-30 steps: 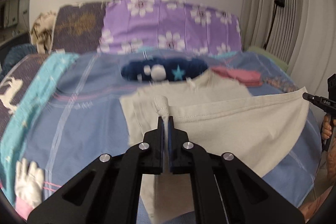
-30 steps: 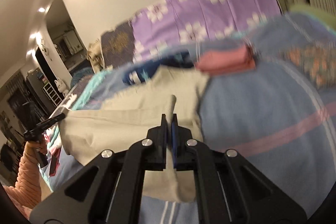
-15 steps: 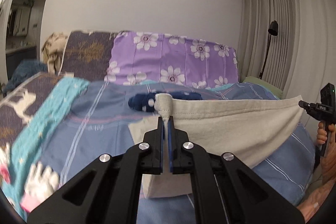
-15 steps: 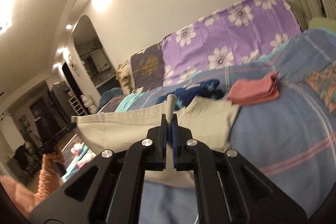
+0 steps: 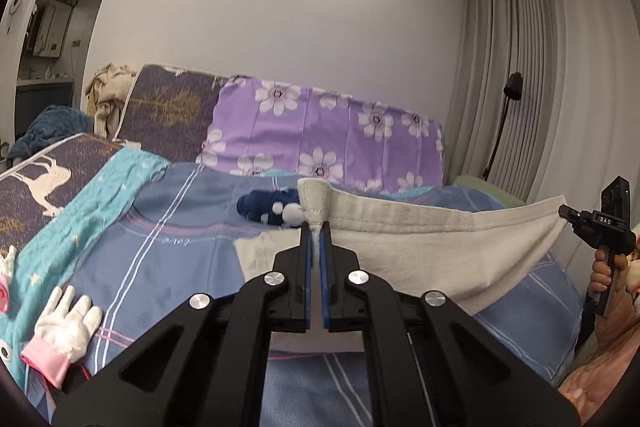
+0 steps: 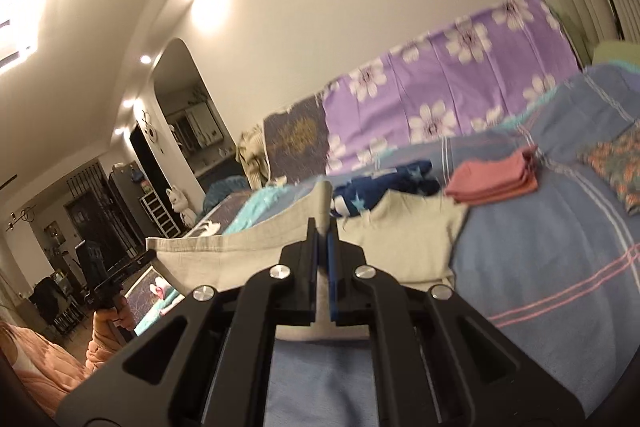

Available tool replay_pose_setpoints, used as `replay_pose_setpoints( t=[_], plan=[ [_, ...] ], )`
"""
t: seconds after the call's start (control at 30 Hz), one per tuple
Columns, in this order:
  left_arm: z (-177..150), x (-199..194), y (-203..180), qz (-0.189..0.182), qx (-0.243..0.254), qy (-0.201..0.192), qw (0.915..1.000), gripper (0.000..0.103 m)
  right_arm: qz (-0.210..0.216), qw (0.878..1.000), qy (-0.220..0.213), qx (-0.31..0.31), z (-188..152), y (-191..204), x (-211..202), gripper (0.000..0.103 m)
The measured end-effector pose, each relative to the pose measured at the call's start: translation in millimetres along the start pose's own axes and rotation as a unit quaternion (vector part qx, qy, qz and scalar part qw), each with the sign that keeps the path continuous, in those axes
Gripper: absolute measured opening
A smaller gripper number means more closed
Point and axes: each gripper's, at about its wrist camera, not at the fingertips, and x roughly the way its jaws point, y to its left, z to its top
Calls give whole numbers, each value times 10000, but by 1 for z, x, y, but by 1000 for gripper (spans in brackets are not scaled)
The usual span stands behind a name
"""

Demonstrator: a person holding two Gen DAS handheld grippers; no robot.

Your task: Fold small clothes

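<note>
A beige garment [image 5: 432, 247] hangs stretched between my two grippers above the blue striped bedspread [image 5: 168, 247]. My left gripper [image 5: 316, 227] is shut on one corner of its hemmed edge. My right gripper [image 6: 323, 223] is shut on the other corner, and it shows at the right of the left wrist view as the right gripper [image 5: 568, 213]. The far part of the beige garment [image 6: 412, 239] still rests on the bed. In the right wrist view the left gripper [image 6: 140, 259] appears at the left, held by a hand.
A navy star-print garment [image 6: 384, 183] lies behind the beige one. A folded pink cloth [image 6: 496, 181] and a floral cloth [image 6: 620, 163] sit at the right. White gloves with pink cuffs [image 5: 64, 327] lie on the turquoise cloth [image 5: 100, 199]. Purple flowered cushions [image 5: 328, 135] line the wall.
Both grippers have risen and tilted up, lifting the garment's near edge off the bed. The cloth now hangs taut between them instead of lying flat.
</note>
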Motion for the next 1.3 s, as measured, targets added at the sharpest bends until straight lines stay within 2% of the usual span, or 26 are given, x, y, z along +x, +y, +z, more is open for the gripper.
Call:
replay_pose_setpoints(
  t=[0.17, 0.4, 0.47, 0.53, 0.63, 0.73, 0.83, 0.93, 1.03, 1.13, 1.23, 1.3],
  plan=[
    [12, -35, -15, 35, 184, -328, 9993, 3, -8, 9992, -296, -252, 5, 26, -37, 4],
    [20, -106, -37, 46, 373, -1038, 9939, 3, 191, 9929, -921, -726, 8, 66, -96, 4],
    [16, -121, -44, 104, 552, -1159, 9917, 3, 41, 9903, -1010, -956, 8, 74, -105, 4],
    [12, -123, -45, 126, 636, -1131, 9915, 3, -151, 9908, -919, -980, 6, 72, -106, 4],
    [0, -101, -42, 113, 610, -671, 9958, 3, -410, 9961, -465, -633, -2, 49, -82, 4],
    [-14, -63, -34, 133, 515, -119, 9985, 3, -658, 9976, 117, -170, -16, 14, -40, 4],
    [-25, -19, -18, 194, 328, 414, 9984, 3, -881, 9943, 544, 254, -28, -21, 4, 4],
    [-29, 21, 1, 328, 179, 806, 9960, 3, -1163, 9893, 796, 382, -31, -44, 41, 4],
    [-27, 59, 16, 390, 153, 1055, 9935, 3, -1113, 9885, 922, 444, -21, -61, 79, 4],
    [-12, 100, 31, 564, 216, 1124, 9918, 3, -1250, 9865, 1035, 230, -4, -72, 119, 4],
    [-1, 137, 49, 536, -52, 1160, 9918, 3, -1344, 9846, 1114, 84, 10, -88, 162, 4],
    [-4, 164, 62, 486, -217, 1317, 9899, 3, -1390, 9815, 1309, 171, 12, -106, 188, 4]
  ],
)
